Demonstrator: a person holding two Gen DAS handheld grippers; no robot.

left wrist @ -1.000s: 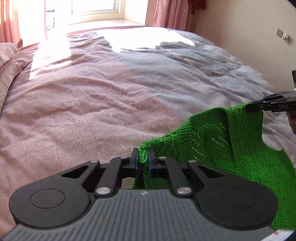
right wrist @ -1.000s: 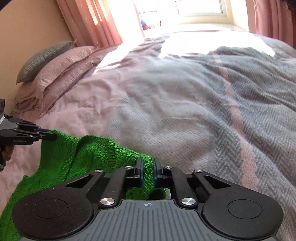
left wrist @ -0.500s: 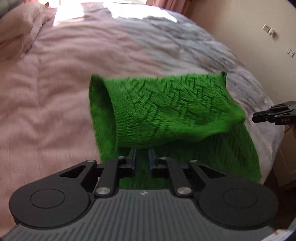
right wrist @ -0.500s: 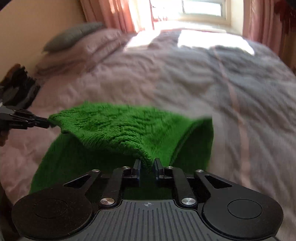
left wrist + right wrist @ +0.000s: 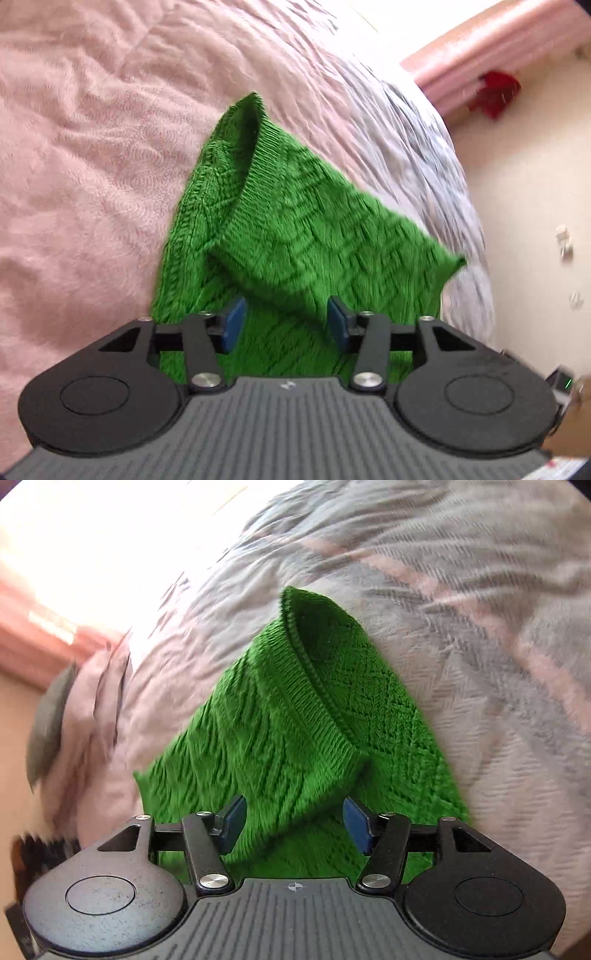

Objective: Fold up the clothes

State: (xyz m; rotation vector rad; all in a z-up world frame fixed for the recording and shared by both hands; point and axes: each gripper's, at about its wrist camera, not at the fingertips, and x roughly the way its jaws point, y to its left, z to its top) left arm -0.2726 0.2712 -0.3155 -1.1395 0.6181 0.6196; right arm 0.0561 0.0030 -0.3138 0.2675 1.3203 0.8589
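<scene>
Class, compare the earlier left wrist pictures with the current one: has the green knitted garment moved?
Yes. The green knitted garment, earlier hanging clamped by both grippers, now lies folded on the bedspread; the left gripper has just been opening, its jaws clear of it.

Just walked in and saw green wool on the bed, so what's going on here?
A person with a handheld gripper in each hand is folding a green knitted sweater on the bed. One part of it has been laid over the rest, so it lies doubled. The left gripper and the right gripper have just been opening; both stand open now, blue pads clear of the knit, which lies between and beyond them.
</scene>
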